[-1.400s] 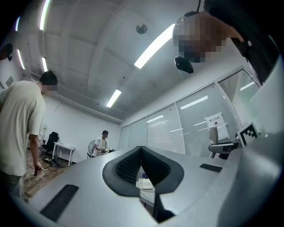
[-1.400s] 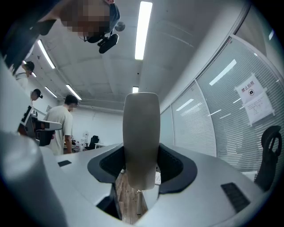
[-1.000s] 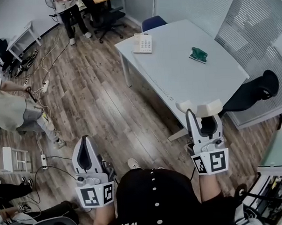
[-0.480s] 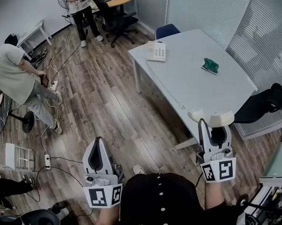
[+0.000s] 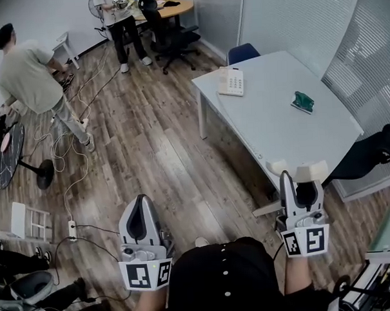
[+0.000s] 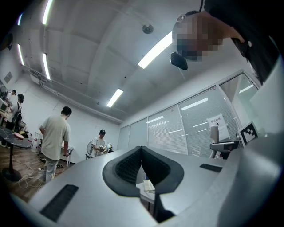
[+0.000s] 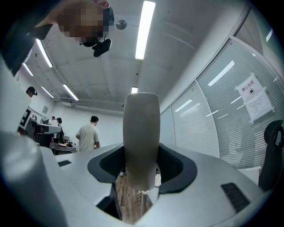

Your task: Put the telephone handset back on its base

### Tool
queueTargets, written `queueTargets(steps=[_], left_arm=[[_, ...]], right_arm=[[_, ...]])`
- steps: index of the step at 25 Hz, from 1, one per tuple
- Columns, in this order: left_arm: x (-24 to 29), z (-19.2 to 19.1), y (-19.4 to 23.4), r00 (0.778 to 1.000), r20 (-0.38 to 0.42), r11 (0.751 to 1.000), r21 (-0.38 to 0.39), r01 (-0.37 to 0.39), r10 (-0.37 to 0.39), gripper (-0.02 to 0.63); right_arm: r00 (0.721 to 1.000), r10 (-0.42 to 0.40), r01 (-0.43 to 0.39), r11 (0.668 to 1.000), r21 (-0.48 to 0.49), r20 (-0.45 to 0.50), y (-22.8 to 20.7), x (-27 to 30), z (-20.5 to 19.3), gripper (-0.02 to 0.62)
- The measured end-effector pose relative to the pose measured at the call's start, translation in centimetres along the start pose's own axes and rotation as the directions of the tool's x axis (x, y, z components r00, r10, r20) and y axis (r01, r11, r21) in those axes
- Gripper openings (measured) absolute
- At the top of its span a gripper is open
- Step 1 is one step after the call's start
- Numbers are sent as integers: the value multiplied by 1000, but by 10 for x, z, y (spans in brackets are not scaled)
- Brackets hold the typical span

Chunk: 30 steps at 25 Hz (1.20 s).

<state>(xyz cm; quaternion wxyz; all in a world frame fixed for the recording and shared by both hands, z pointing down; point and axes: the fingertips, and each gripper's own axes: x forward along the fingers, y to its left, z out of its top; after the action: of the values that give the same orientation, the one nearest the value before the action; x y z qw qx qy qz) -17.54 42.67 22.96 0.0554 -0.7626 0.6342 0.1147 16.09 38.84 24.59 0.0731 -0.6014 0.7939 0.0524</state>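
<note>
A cream telephone base (image 5: 231, 82) with a keypad lies near the far left corner of the white table (image 5: 277, 125); it also shows small between the left jaws (image 6: 148, 185). My right gripper (image 5: 299, 180) is shut on the cream handset (image 5: 297, 171), which lies crosswise in its jaws just short of the table's near corner. In the right gripper view the handset (image 7: 141, 128) stands upright between the pads of that gripper (image 7: 141, 155). My left gripper (image 5: 140, 202) hangs over the wooden floor to the left, jaws shut with nothing in them (image 6: 141, 150).
A green object (image 5: 302, 102) lies on the table's right side. A blue chair (image 5: 242, 53) stands behind the table and a black chair (image 5: 369, 152) to its right. A person in a light shirt (image 5: 30, 68), cables (image 5: 67, 183) and a fan stand (image 5: 8, 156) occupy the floor at left.
The table and the phone base have slid right and lower in the head view. The person in the light shirt now stands further up the room. Both grippers keep their pose; the handset stays held.
</note>
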Motion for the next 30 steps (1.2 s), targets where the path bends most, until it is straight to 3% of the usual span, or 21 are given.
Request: queueTargets(steps=[13, 23, 30], left_arm=[[10, -25, 26, 998, -57, 1000, -29, 7, -9, 14], [22, -17, 29, 1000, -12, 1000, 7, -13, 13, 14], [84, -26, 24, 1000, -10, 1000, 18, -18, 18, 14]], right_arm=[[998, -23, 23, 1000, 6, -52, 14, 14, -23, 239], [1000, 1, -1, 1000, 10, 2, 7, 40, -20, 239], [1000, 19, -19, 1000, 25, -1, -21, 94, -29, 239]])
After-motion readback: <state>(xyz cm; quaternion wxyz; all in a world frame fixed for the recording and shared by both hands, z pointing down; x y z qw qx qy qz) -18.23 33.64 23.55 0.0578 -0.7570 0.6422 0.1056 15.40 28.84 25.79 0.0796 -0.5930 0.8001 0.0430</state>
